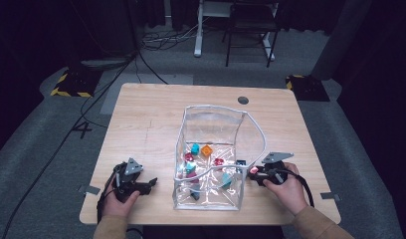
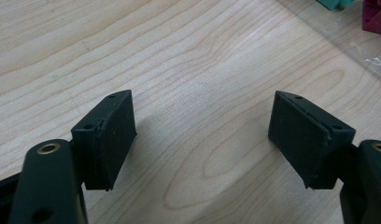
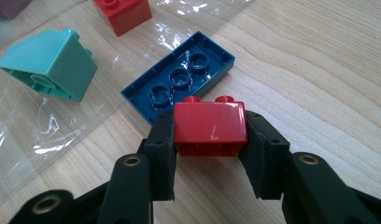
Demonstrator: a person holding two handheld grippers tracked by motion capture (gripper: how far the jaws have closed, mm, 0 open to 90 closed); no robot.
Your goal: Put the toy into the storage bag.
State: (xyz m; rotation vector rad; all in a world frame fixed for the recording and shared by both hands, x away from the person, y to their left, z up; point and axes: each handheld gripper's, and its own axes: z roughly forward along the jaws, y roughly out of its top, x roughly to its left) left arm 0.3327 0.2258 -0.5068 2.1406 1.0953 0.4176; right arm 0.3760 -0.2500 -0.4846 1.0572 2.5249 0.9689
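My right gripper (image 3: 209, 140) is shut on a small red brick (image 3: 209, 126), one pad on each side, just above the wooden table. The high view shows that red brick (image 1: 253, 170) right of the clear plastic bag (image 1: 216, 107). Just beyond it lies a dark blue flat brick (image 3: 179, 81), hollow side up, at the bag's edge. A teal sloped brick (image 3: 51, 63) and another red brick (image 3: 123, 14) lie under the clear plastic. My left gripper (image 2: 202, 135) stands open over bare wood, with nothing between its fingers (image 2: 109, 135). From above, the left gripper (image 1: 150, 183) sits left of the bag.
The upright clear bag holds several coloured bricks, among them an orange one (image 1: 206, 150) and a teal one (image 1: 195, 148). In the left gripper view, the bag's plastic (image 2: 361, 46) reaches into the top right corner. Beyond the table (image 1: 151, 114) are cables and a chair.
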